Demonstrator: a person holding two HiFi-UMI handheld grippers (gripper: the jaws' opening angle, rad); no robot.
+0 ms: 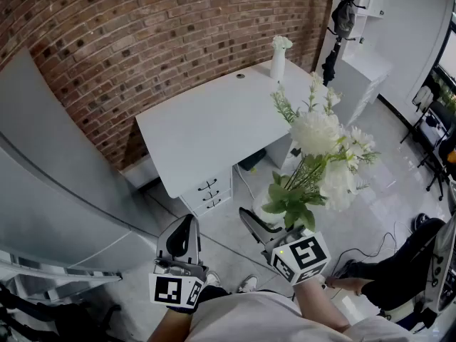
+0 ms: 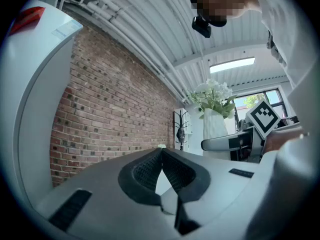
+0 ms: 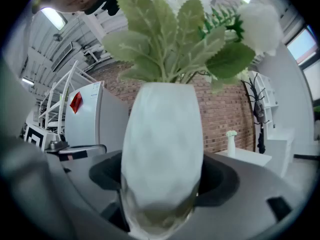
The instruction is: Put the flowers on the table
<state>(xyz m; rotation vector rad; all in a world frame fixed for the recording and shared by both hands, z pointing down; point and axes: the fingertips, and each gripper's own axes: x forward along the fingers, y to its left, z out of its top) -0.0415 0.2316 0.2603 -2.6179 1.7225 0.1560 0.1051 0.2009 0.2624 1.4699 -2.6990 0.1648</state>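
Note:
A white vase with white flowers and green leaves hangs in the air, my right gripper shut on its body. In the right gripper view the vase fills the gap between the jaws, with leaves above it. The white table stands ahead against the brick wall, some way off. My left gripper is held level to the left of the vase. Its pads meet at the tips with nothing between them.
A small white vase with flowers stands at the table's far right corner. A drawer unit sits under the table. A tall grey appliance is at the left. A coat stand and a seated person are at the right.

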